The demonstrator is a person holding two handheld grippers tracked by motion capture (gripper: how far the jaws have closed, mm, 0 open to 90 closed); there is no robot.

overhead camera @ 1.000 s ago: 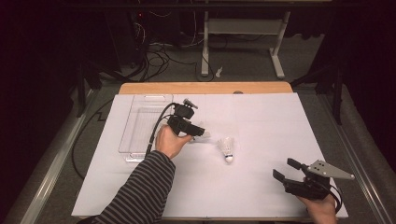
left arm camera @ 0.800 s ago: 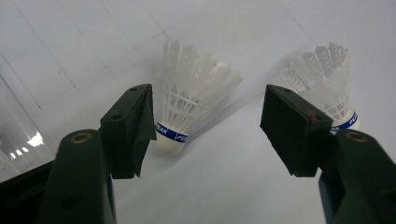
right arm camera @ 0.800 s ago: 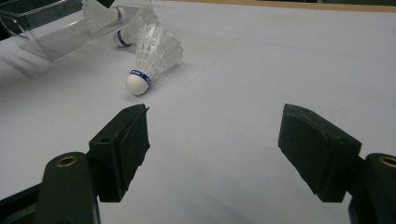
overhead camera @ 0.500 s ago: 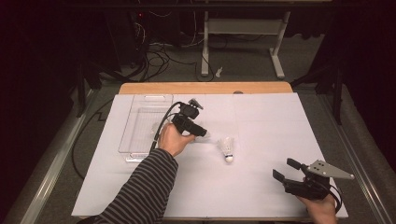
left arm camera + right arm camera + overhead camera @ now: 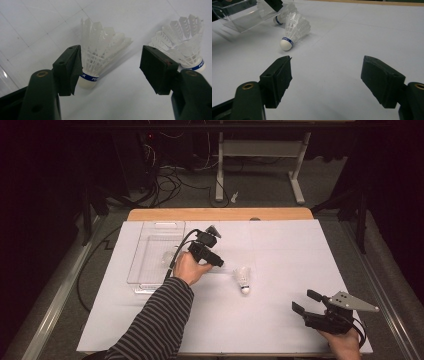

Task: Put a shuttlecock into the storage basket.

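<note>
Two white feather shuttlecocks with blue bands lie on the white table sheet [image 5: 280, 250]. The near shuttlecock [image 5: 100, 57] lies on the sheet in the gap of my open left gripper [image 5: 110, 67], cork close to the left jaw, untouched by the right jaw. The second shuttlecock [image 5: 185, 45] lies just past the right jaw; it is the one [image 5: 242, 280] right of my left gripper [image 5: 219, 262] in the high view. My right gripper [image 5: 305, 301] stands open and holds nothing at the front right. Its view [image 5: 327, 80] faces the second shuttlecock [image 5: 294, 31], with the first [image 5: 279, 18] behind it.
A clear plastic tray [image 5: 155, 252] stands left of the left hand, near the sheet's left side. A striped sleeve [image 5: 155, 325] reaches in from the bottom. The wooden table edge [image 5: 220, 214] runs along the back; cables and a stand lie on the floor beyond.
My left gripper has shifted a little to the right, toward the shuttlecocks. The right gripper and the visible shuttlecock have not moved.
</note>
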